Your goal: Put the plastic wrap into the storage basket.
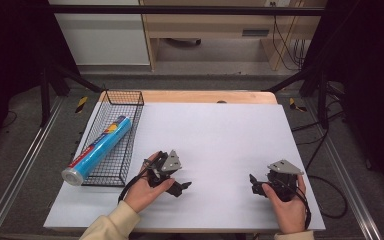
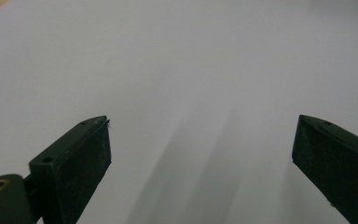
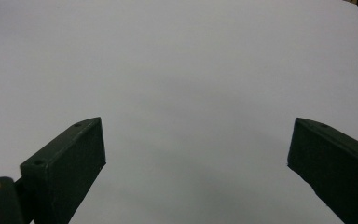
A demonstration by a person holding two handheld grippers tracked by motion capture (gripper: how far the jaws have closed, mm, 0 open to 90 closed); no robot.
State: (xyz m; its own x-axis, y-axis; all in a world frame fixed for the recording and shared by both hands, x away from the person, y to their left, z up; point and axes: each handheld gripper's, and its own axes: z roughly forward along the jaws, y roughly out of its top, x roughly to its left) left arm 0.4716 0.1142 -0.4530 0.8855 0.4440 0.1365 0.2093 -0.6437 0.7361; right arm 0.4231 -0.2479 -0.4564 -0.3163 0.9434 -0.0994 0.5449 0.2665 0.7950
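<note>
At 7 o'clock on the white tabletop (image 1: 220, 135), the left hand (image 1: 142, 192) holds the left claw (image 1: 180, 188); its jaws are spread wide with nothing between them. At 5 o'clock, the right hand (image 1: 289, 207) holds the right claw (image 1: 254, 184), likewise spread wide and empty. Farther off, at 10 o'clock, a wire basket (image 1: 130, 107) holds a blue roll (image 1: 97, 148), whose near end juts over the basket's near rim.
</note>
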